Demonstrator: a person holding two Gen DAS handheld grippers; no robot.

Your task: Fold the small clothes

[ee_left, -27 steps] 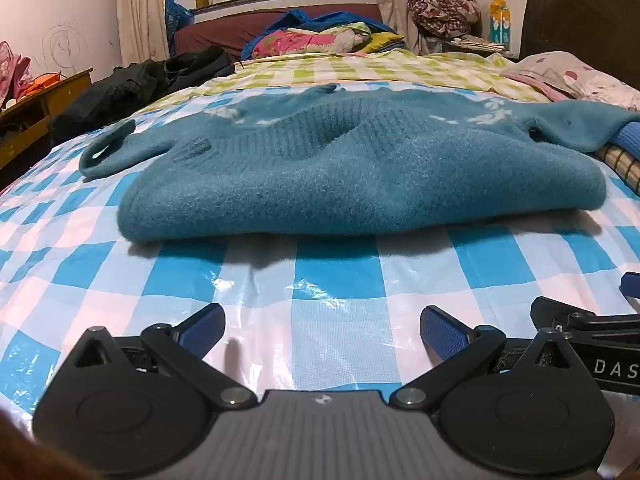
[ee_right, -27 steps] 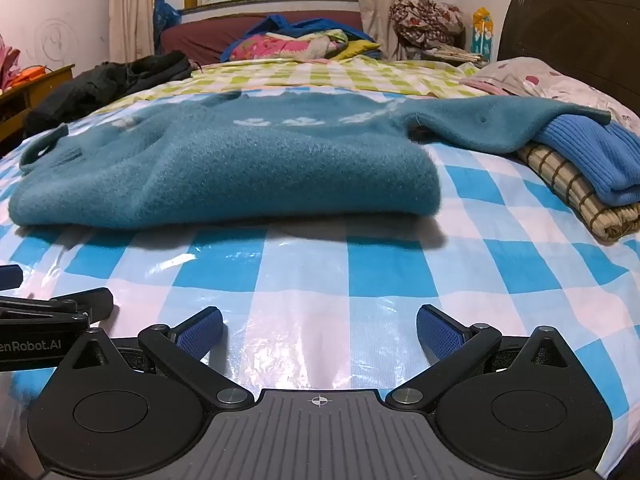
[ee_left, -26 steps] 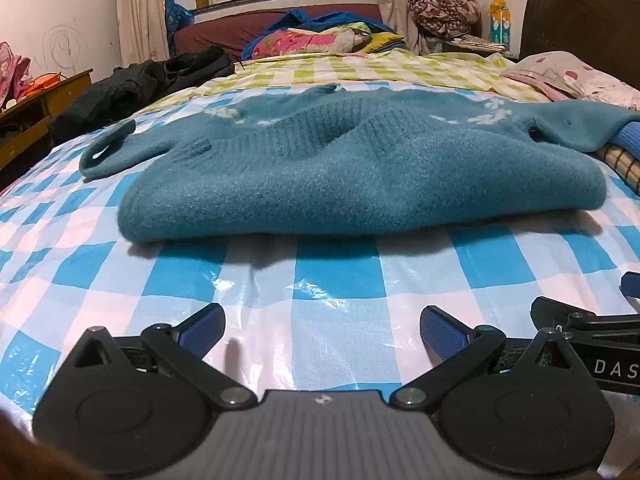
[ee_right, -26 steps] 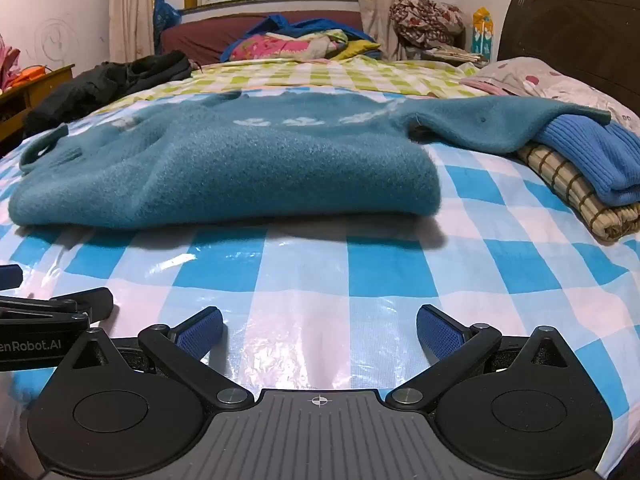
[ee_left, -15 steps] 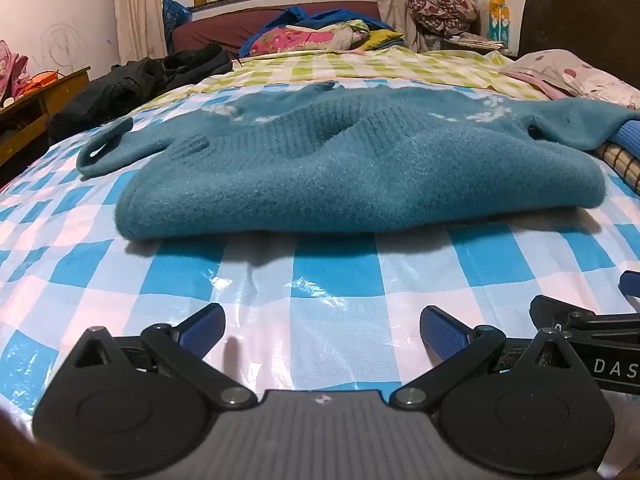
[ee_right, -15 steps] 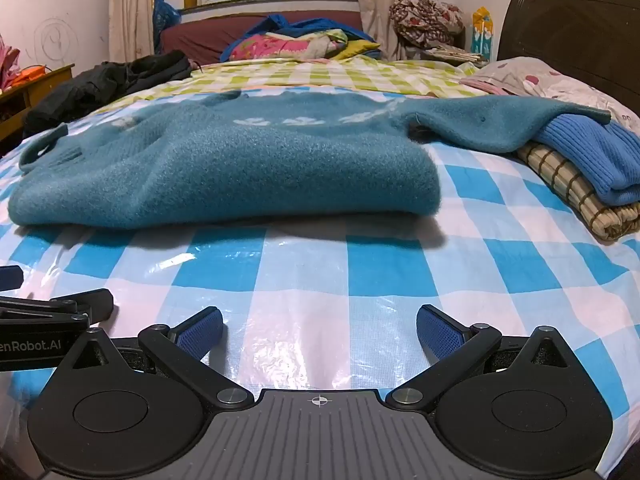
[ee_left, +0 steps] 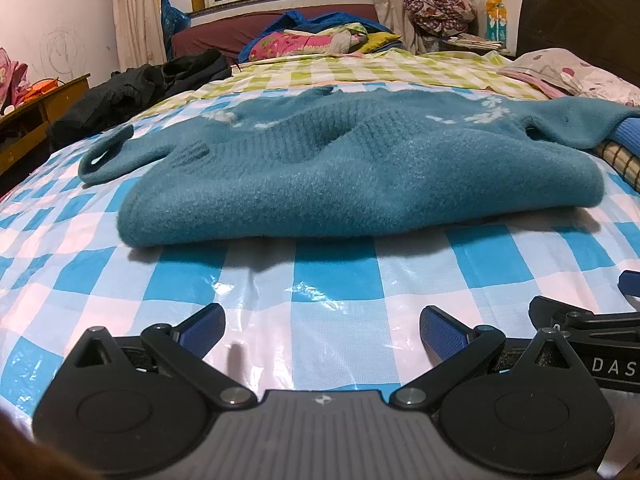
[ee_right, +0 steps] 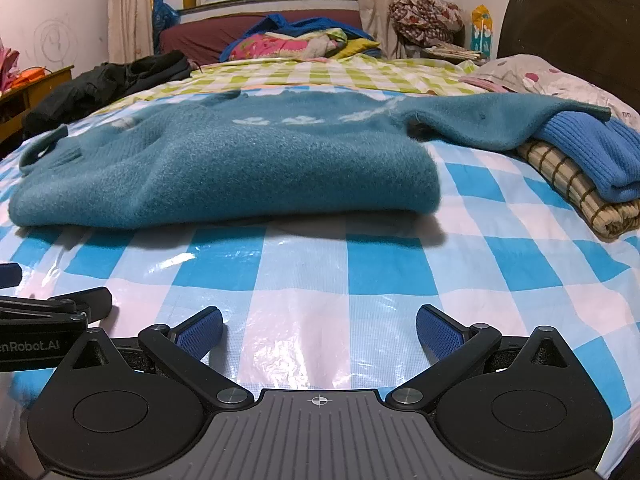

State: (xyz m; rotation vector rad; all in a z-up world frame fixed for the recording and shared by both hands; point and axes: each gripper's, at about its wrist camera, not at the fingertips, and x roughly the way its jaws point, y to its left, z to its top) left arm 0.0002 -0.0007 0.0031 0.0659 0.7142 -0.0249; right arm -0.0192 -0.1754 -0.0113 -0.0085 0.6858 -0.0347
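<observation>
A teal knit sweater [ee_left: 280,172] lies folded in half on the blue-and-white checked plastic sheet [ee_left: 336,280] covering the bed. It also shows in the right wrist view [ee_right: 224,168], with one sleeve [ee_right: 492,120] stretched right over a stack of clothes and the other sleeve [ee_left: 106,156] out to the left. My left gripper [ee_left: 322,330] is open and empty, low over the sheet, short of the sweater's near edge. My right gripper [ee_right: 318,328] is open and empty, beside the left one.
A folded blue sweater [ee_right: 588,152] on a checked folded cloth [ee_right: 576,188] lies at the right. A black jacket [ee_right: 104,84] lies at the far left. Pillows [ee_right: 536,76], a dark headboard [ee_right: 568,24] and piled bedding [ee_right: 296,40] stand beyond.
The left wrist view has shifted slightly, so the sweater sits a little lower and nearer. The right gripper and the sweater have not moved.
</observation>
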